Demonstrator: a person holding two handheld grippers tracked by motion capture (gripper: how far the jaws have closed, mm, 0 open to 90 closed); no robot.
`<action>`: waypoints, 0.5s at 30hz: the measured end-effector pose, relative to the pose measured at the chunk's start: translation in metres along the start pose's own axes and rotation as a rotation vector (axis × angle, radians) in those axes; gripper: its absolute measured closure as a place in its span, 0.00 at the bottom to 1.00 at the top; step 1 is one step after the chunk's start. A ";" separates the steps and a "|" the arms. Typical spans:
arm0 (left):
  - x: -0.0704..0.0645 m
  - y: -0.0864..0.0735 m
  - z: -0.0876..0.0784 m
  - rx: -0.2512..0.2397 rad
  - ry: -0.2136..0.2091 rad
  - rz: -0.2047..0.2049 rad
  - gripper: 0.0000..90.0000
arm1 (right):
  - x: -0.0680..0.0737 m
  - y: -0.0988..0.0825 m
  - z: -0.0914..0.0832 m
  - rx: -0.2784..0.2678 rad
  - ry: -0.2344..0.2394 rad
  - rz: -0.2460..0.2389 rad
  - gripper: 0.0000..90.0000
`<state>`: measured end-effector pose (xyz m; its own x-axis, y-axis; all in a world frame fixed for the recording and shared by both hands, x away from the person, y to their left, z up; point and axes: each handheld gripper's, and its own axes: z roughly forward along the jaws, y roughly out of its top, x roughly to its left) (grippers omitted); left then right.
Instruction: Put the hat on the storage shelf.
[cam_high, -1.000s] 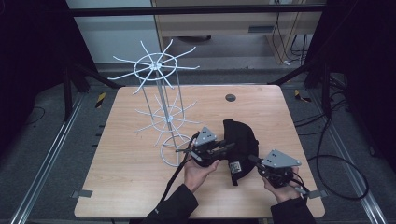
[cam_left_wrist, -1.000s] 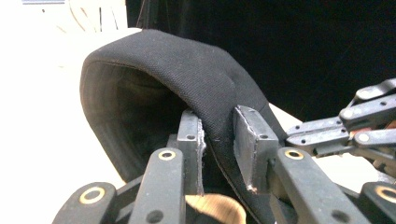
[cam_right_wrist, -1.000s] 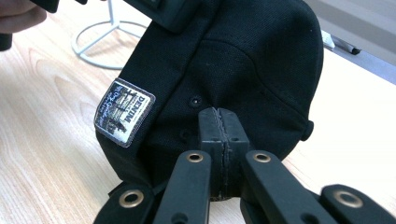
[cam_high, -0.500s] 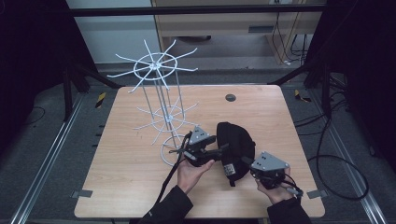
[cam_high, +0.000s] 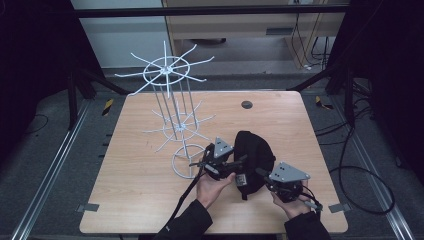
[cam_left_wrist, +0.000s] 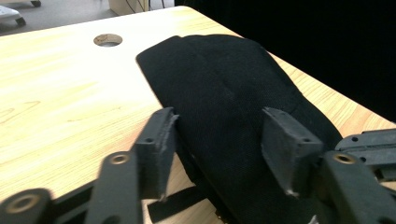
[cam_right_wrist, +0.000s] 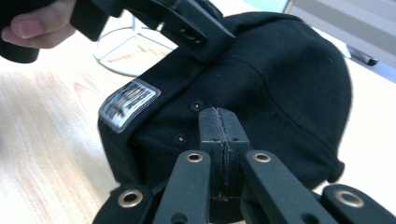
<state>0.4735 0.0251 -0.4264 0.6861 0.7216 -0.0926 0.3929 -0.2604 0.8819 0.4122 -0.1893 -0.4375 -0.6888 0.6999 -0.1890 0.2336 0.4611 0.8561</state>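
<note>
Beside the wire rack (cam_high: 172, 115), you're working the black cap (cam_high: 255, 157).
Your left gripper (cam_left_wrist: 217, 144) is straddling it, jaws apart and just closing a bit; your right gripper (cam_right_wrist: 218, 140) is pinching its rim, jaws together.

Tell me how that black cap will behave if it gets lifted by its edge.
The black cap is cloth, so it will probably sag and fold rather than hold its shape. It looks light for its size. Its woven surface seems unlikely to slip. The brim, which I cannot make out clearly, may be stiffer.
</note>
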 end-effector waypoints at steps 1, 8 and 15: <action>0.000 0.000 0.000 0.000 0.000 0.000 0.58 | 0.001 0.000 0.000 -0.001 0.005 -0.001 1.00; 0.004 0.000 -0.001 0.012 0.040 0.011 0.68 | -0.020 -0.005 -0.016 -0.107 -0.036 0.140 0.86; 0.005 0.000 -0.003 0.013 0.045 0.025 0.71 | -0.054 -0.024 -0.021 -0.141 -0.114 0.332 0.70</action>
<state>0.4750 0.0310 -0.4255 0.6678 0.7427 -0.0496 0.3839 -0.2865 0.8778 0.4298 -0.2498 -0.4383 -0.5089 0.8584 0.0646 0.3294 0.1248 0.9359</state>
